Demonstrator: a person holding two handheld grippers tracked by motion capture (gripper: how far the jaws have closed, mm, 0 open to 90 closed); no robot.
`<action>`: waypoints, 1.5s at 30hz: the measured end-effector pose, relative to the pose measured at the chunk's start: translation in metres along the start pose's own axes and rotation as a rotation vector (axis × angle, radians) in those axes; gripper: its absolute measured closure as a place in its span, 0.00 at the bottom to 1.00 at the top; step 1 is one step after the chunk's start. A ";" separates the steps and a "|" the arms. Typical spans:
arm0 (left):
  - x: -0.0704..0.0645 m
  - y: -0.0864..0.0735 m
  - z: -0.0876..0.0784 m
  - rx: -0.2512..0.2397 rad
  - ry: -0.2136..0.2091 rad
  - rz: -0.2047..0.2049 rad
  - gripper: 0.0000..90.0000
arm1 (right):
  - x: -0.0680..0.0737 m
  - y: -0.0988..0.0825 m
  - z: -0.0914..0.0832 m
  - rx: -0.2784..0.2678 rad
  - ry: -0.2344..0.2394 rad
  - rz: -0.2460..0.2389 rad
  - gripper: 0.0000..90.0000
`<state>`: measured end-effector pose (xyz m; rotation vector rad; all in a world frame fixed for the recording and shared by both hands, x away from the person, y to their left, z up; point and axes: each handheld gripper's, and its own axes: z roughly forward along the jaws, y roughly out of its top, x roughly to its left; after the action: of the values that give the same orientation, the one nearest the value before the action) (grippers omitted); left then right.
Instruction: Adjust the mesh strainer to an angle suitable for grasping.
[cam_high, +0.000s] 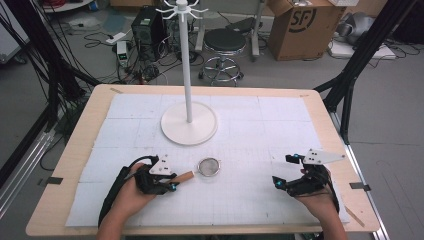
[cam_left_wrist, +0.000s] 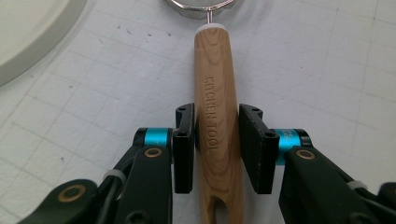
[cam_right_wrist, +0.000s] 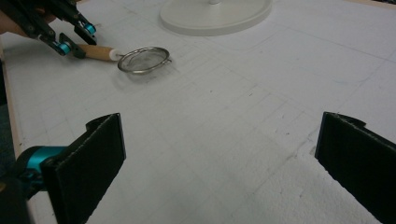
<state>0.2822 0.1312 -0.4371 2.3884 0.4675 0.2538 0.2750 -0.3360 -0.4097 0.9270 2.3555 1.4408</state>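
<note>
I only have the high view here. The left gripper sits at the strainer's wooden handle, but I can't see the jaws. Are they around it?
Observer: Yes. In the left gripper view the left gripper has one jaw on each side of the wooden handle, close against it.
Operator: Any marking on the handle?
Observer: It reads KITCHEN TOOL along its length.
Operator: And the right gripper?
Observer: The right gripper stands wide open over the white mat, nothing between its jaws.
</note>
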 end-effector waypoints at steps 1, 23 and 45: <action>0.000 0.001 0.000 0.004 0.001 0.006 0.75 | 0.000 0.000 0.000 -0.002 0.001 0.001 0.01; -0.026 0.054 0.043 0.010 -0.068 0.113 0.75 | -0.002 0.000 -0.007 -0.036 0.006 0.015 0.01; -0.046 0.099 0.081 0.023 -0.144 0.182 0.73 | -0.002 -0.001 -0.007 -0.030 0.008 0.015 0.01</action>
<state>0.2902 -0.0046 -0.4356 2.4534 0.1879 0.1565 0.2732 -0.3427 -0.4072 0.9348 2.3305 1.4841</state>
